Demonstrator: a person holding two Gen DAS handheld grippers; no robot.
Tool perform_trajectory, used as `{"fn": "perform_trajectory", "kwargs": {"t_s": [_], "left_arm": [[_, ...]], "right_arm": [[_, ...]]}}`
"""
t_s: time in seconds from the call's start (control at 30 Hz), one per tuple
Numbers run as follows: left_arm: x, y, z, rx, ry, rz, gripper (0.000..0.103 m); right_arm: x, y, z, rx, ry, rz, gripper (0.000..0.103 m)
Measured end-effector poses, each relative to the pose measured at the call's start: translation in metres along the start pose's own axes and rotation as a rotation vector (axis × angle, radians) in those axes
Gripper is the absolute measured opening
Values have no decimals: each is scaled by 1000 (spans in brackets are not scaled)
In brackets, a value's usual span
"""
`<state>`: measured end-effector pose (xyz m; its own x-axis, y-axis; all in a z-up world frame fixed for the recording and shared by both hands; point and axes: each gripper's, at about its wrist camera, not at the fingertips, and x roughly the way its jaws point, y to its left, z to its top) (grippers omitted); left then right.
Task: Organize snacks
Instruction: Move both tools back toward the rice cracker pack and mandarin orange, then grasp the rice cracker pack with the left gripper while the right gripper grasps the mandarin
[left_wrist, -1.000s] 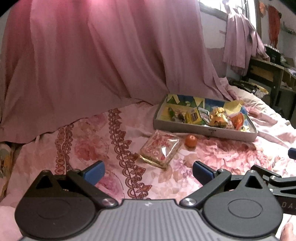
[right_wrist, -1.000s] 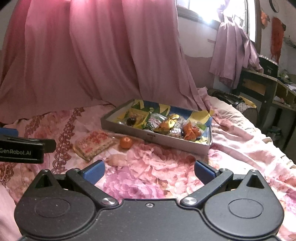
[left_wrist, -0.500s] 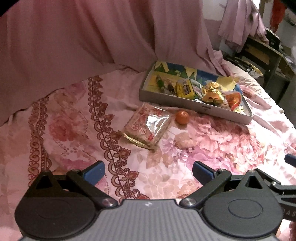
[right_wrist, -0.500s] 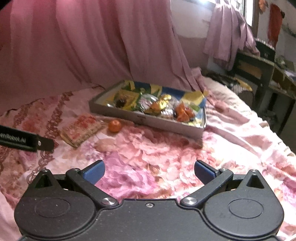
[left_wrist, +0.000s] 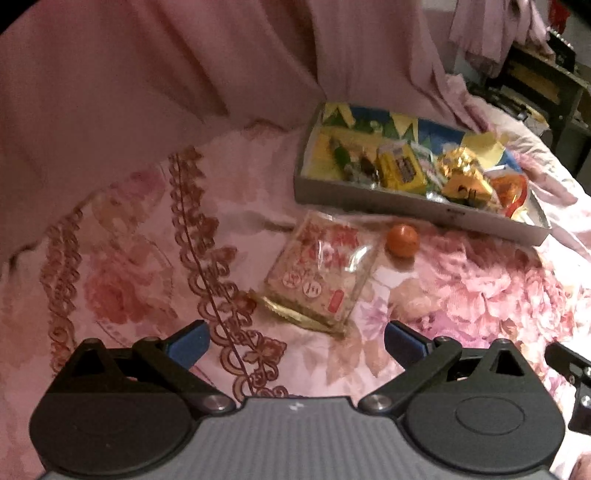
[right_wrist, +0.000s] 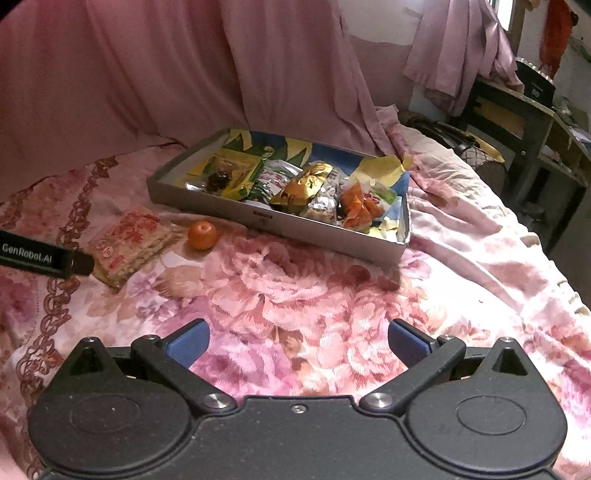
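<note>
Both grippers spread wide, nothing held; two snacks lie outside the tray.

Left gripper (left_wrist: 297, 339) faces the cracker pack (left_wrist: 323, 273); right gripper (right_wrist: 299, 341) hangs over bare bedspread (right_wrist: 314, 291). Risks: the glossy, crinkly film could slip from the pads, soft quilt gives under a push, and the smooth round orange (right_wrist: 202, 235) just beside the grey tray (right_wrist: 325, 236) may roll. The tray is already crowded with foil wrappers.

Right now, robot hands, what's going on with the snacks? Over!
Left gripper open, empty. Right gripper open, empty. Cracker packet and small orange on the bedspread, outside the snack box. Nothing blocking the packet.
</note>
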<state>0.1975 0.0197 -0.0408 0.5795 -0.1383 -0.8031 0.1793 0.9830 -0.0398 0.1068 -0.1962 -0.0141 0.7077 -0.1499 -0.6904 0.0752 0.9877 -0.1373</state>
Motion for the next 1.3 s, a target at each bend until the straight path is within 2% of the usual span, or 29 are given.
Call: {"fn": "perform_trajectory", "kwargs": {"t_s": [0.13,0.33,0.43,0.57,0.67,0.73,0.8,0.97,1.2,1.3], "left_arm": [[10,3,2,1,29,-2,103],[23,3,13,67,32,4,103],[30,8,15,88,47,4,103],[41,21,19,34,81,-32,103],[49,24,20,9,93,-38,103],[52,20,21,33,76,-31,103],[55,12,22,104,48,-33,103],[63,-5,24,239,15,2,103],[77,-3,24,233,39,-24,103],[82,-5,24,249,44,-22,103]], "right_arm": [[15,0,7,7,5,17,102],[45,8,19,-28,36,46,102],[56,14,27,-91,-3,54,102],[69,23,31,-165,-66,52,102],[78,31,31,-192,-82,79,102],[84,35,33,-196,-97,83,102],[92,36,38,-184,-103,93,102],[112,30,48,-106,-87,177,94],[125,34,57,-80,-69,258,84],[130,42,58,-112,-65,280,73]]}}
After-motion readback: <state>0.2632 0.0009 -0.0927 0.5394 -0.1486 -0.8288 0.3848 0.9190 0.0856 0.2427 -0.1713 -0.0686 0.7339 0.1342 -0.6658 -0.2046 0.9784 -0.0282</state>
